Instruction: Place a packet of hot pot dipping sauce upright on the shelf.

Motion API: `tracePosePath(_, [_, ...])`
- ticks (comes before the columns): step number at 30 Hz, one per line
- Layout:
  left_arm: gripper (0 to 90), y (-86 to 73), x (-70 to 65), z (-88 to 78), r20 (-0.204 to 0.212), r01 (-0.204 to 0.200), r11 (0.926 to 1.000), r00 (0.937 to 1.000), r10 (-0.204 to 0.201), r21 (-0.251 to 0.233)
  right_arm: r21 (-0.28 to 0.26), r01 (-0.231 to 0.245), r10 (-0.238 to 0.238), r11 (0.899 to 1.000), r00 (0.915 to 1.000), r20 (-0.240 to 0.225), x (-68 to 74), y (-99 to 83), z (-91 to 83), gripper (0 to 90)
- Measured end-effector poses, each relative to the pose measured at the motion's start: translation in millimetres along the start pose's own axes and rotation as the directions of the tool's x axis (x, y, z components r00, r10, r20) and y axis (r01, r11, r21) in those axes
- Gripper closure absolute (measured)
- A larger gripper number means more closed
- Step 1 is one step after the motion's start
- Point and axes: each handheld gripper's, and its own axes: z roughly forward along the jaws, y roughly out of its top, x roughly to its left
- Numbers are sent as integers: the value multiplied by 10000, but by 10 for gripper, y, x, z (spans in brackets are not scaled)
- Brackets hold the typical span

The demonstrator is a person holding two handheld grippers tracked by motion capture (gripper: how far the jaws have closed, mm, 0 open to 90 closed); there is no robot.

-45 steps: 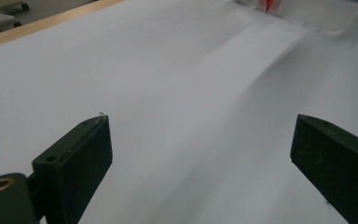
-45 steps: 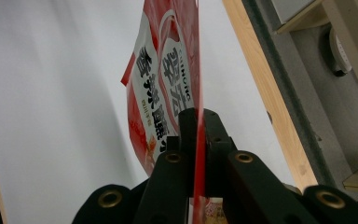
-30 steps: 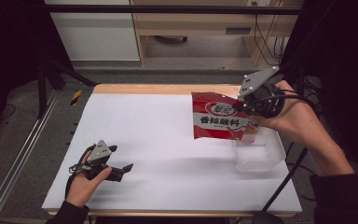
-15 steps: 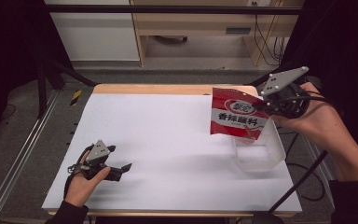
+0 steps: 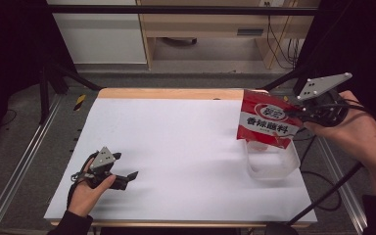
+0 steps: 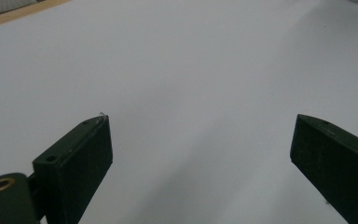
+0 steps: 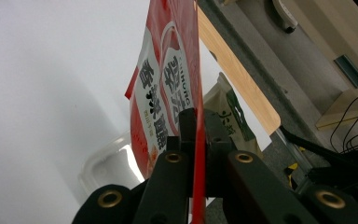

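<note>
The white-covered worktop (image 5: 176,147) with a pale wooden far edge is carrying a clear, rounded-corner plastic tub (image 5: 269,161), which is sitting near the worktop's right edge. Nothing is showing through the tub's walls in the high view; its far rim is being covered by the packet hanging in front of it, and in the right gripper view only one corner of the tub (image 7: 109,163) is peeking out beside the packet.

The glossy red-and-white snack packet (image 5: 268,122) is hanging in the air just above the far side of the tub, close to the worktop's right far corner. A white band across it is bearing dark Chinese characters, and a white oval logo is sitting above that; in the right gripper view the Latin letters beside the logo are too small and skewed to read fully.

The right hand-held gripper (image 5: 307,113) is pinching the packet's edge, its jaws pressed together on the film (image 7: 193,135). Behind the packet a beige-and-green bag (image 7: 228,116) is being largely hidden; its print is illegible.

The left hand-held gripper (image 5: 127,177) is resting on the worktop, well apart from the tub toward the near left, with jaws spread wide and nothing between them (image 6: 200,158).
</note>
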Motion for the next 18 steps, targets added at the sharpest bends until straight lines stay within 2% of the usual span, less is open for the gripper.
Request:
tracePosePath(9, [56,-4,-1,6,45,23,10000,10000,-23,43,188,-389,391,9991,9992,-52,-77,-218,46,894])
tracePosePath(18, [56,-1,0,8,61,64,10000,10000,-64,9,499,-596,605,9970,9981,-155,-58,-377,124,894])
